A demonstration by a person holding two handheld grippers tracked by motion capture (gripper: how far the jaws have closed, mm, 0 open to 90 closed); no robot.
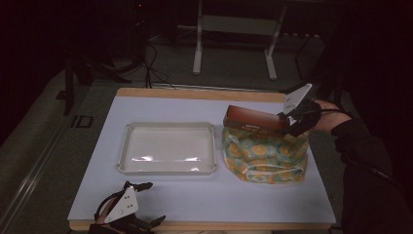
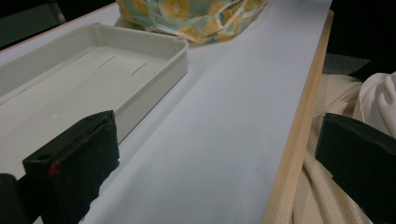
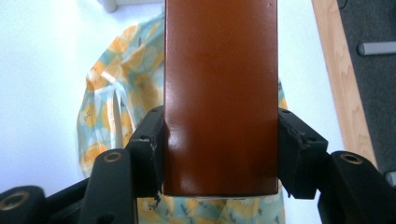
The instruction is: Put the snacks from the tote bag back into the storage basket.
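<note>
Near us the left gripper (image 1: 127, 207) idles, jaws apart. Farther off, our right gripper (image 1: 292, 123) clamps the box (image 1: 253, 120) by one end above the bag (image 1: 265, 156) (looks light, stiff cardboard, glossy, maybe slippery).

My R gripper (image 1: 287, 122) clamps brown box (image 1: 254, 120) above patterned bag (image 1: 265, 156); L gripper (image 1: 148, 202) rests near table (image 1: 204, 195) edge, beside tray (image 1: 168, 147).

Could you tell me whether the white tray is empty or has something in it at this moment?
Empty. The white tray shows a bare floor in the high view and the left gripper view; the brown box is held over the patterned bag.
</note>
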